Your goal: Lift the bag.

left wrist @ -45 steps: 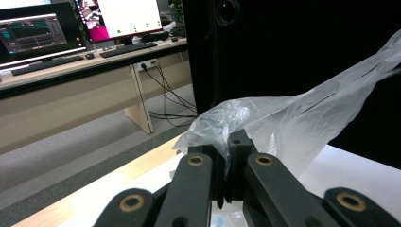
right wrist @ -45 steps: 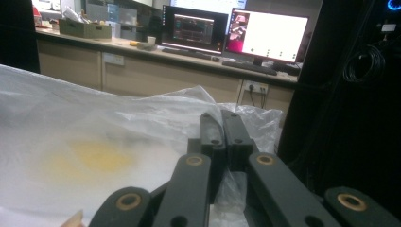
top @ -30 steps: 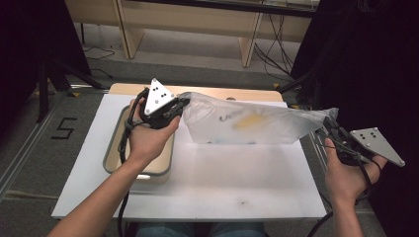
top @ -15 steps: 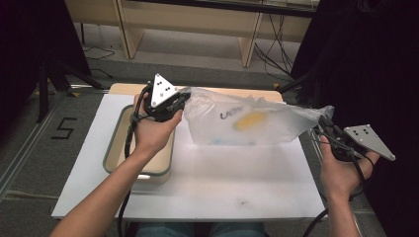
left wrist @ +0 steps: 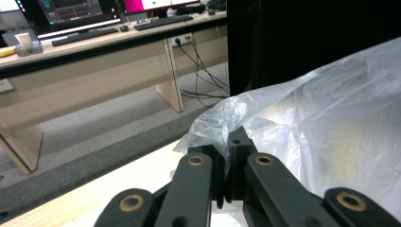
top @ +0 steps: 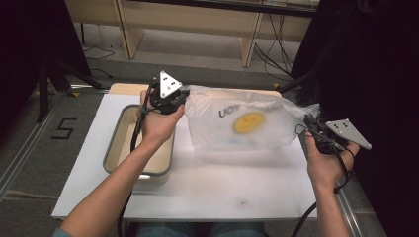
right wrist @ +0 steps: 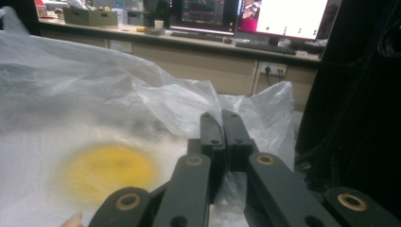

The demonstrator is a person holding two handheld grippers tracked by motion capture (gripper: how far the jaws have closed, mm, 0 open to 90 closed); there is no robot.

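Plastic bag [top: 247, 123]: translucent white, printed with a yellow round mark and dark lettering, held stretched above the white table [top: 207, 182] between both grippers, clear of the surface. Left gripper [top: 184, 98]: jaws clenched on the bag's left corner, film pinched between the tips, as the left gripper view confirms [left wrist: 229, 156]. Right gripper [top: 310, 122]: jaws pressed together on the bag's right corner, crumpled film gathered around the tips [right wrist: 220, 127]. Tray [top: 114, 148]: beige, grey-rimmed, on the table's left part, beneath the left hand [top: 158, 126]. Right hand [top: 326, 163]: at the table's right edge. Desk with monitors [right wrist: 265, 19] in the background.
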